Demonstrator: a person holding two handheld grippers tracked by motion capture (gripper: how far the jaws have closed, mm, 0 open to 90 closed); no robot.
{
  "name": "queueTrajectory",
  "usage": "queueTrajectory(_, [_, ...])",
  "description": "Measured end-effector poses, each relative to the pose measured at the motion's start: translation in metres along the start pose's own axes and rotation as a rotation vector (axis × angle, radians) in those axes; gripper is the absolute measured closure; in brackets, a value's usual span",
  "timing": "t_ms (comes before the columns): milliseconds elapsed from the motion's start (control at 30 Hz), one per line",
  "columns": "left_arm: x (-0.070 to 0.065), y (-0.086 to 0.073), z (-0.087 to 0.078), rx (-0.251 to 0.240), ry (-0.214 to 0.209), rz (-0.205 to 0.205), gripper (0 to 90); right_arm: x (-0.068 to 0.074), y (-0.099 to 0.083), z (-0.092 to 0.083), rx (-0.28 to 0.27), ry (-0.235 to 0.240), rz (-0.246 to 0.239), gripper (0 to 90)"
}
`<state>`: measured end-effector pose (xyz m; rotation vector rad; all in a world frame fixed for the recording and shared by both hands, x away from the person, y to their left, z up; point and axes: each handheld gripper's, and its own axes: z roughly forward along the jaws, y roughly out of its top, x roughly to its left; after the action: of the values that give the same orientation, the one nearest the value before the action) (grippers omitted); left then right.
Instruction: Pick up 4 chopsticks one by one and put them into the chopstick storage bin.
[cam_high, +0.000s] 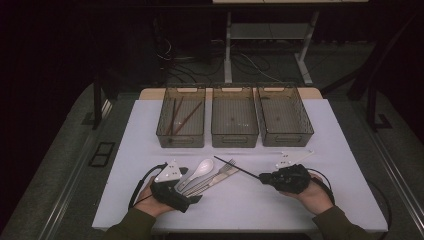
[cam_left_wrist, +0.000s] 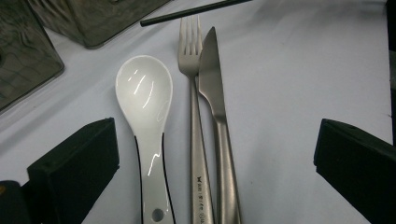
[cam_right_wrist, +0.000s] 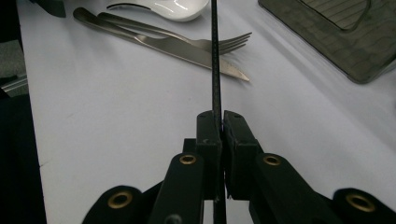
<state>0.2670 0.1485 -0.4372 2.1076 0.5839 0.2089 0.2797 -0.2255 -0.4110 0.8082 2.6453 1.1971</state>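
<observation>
My right gripper (cam_high: 262, 176) (cam_right_wrist: 222, 119) is shut on the end of a thin black chopstick (cam_high: 237, 168) (cam_right_wrist: 215, 60), which points left and away over the white table (cam_high: 300, 200). A white ceramic spoon (cam_high: 202, 167) (cam_left_wrist: 144, 93), a steel fork (cam_high: 227, 165) (cam_left_wrist: 194, 93) and a steel knife (cam_high: 220, 177) (cam_left_wrist: 212, 79) lie side by side on the table. My left gripper (cam_high: 189, 186) (cam_left_wrist: 215, 135) stands open at their handle ends, one jaw on either side of the three, touching none. The chopstick's tip (cam_left_wrist: 196, 11) hangs just past the fork's tines.
Three smoky see-through bins stand in a row at the back: the left bin (cam_high: 180, 142) holds brown chopsticks (cam_high: 184, 118), while the middle bin (cam_high: 235, 141) and right bin (cam_high: 287, 141) look bare inside. The table's front edge runs just by both hands.
</observation>
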Motion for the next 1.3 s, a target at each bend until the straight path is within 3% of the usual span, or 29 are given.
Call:
queueTrajectory(433, [0.0,0.0,0.0,-0.006,-0.003,-0.004,0.0,-0.003,0.011,-0.004,-0.029,0.006,0.02,85.8])
queueTrajectory(1300, [0.001,-0.001,0.001,-0.012,-0.003,-0.015,0.0,-0.018,0.054,0.002,-0.114,-0.014,0.058,85.8])
